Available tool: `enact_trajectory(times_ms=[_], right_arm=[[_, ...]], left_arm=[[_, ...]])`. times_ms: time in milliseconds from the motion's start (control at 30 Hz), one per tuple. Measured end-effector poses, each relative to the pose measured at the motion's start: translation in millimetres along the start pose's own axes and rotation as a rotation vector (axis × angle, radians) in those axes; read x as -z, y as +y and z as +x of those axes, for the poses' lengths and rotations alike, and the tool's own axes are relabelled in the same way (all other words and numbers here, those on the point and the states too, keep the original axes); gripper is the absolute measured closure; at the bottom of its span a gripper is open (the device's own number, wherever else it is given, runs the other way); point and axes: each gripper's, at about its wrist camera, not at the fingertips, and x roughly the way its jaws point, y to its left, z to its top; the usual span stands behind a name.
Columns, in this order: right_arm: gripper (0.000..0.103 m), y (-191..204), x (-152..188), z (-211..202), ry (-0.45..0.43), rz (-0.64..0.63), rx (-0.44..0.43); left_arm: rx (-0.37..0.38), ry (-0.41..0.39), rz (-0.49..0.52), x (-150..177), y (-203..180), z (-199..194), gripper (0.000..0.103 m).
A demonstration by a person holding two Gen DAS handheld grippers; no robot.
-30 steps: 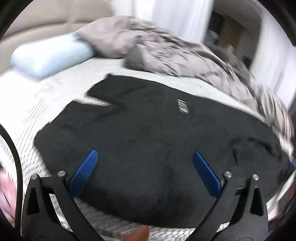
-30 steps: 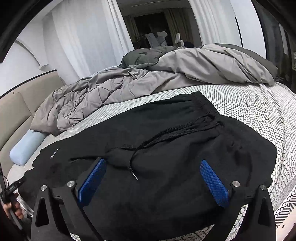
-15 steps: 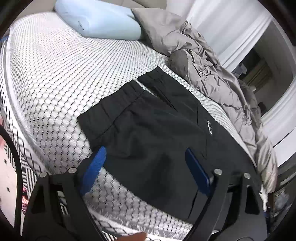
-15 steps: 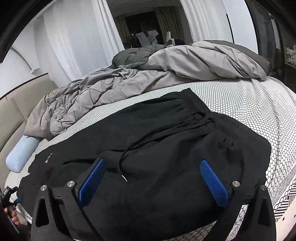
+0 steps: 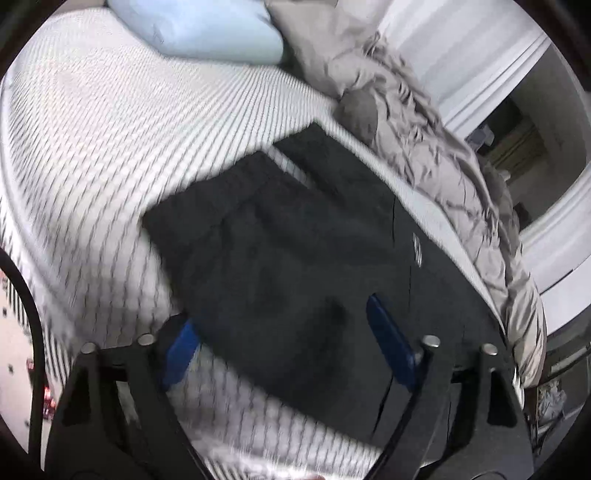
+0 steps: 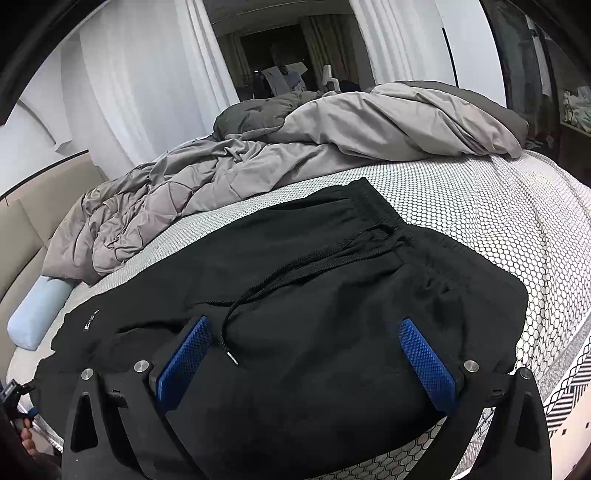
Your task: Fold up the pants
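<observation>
Black pants (image 5: 295, 240) lie flat on the bed with the leg ends toward the pillow. My left gripper (image 5: 280, 314) hovers at the near edge of a leg close to the cuffs; its jaws are closing, the fabric edge lies between them, and the blue pads (image 5: 388, 343) are apart from the cloth. In the right wrist view the pants (image 6: 314, 266) show their waistband (image 6: 373, 206) and a loose drawstring (image 6: 295, 273). My right gripper (image 6: 306, 323) stands open just above the hip area with black fabric below it.
A crumpled grey duvet (image 6: 295, 155) fills the far side of the bed (image 6: 480, 206). A pale blue pillow (image 5: 207, 29) lies by the beige headboard (image 6: 22, 229). The mattress edge runs just below both grippers. White curtains hang behind.
The left gripper swung toward the leg ends, rolled, and its jaws narrowed around the pants' near edge. The right gripper stayed nearly still and open.
</observation>
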Motion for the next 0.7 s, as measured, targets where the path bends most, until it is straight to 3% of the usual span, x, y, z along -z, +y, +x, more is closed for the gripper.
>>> enact_trajectory(times_ms=[33,100,167,267,333,433,633,700], right_arm=[[0.0,-0.7,-0.1,0.1,0.003,0.005,0.0],[0.0,-3.0,-1.0,-1.7,0.0,0.01,0.003],[0.0,-7.1,-0.6,-4.6,-0.007,0.015,0.016],[0.0,-24.5,-0.5,-10.8,-0.022,0.058,0.036],[0.0,-37.4,1.1,-15.5,-0.028,0.101,0.018],[0.0,-57.5,2.0,-20.7,-0.028,0.181,0.019],[0.0,-102.2,16.5,-42.0,-0.067,0.365,0.133],[0.01,-120.4,21.6,-32.4,-0.013,0.461,0.101]], left_arm=[[-0.011,-0.009,0.0,-6.8,-0.6,2.2,0.081],[-0.009,-0.049,0.003,-17.3,-2.8,1.8,0.102],[0.043,-0.11,-0.024,-22.9,-0.6,-9.5,0.103],[0.028,-0.168,-0.029,-25.9,6.6,-22.0,0.103],[-0.027,-0.139,-0.055,-24.2,17.0,-14.6,0.103],[-0.013,-0.099,-0.098,-25.7,24.8,-6.2,0.102],[-0.042,-0.119,-0.06,-28.5,15.0,-0.2,0.102],[-0.028,-0.113,-0.072,-28.8,16.9,1.4,0.102]])
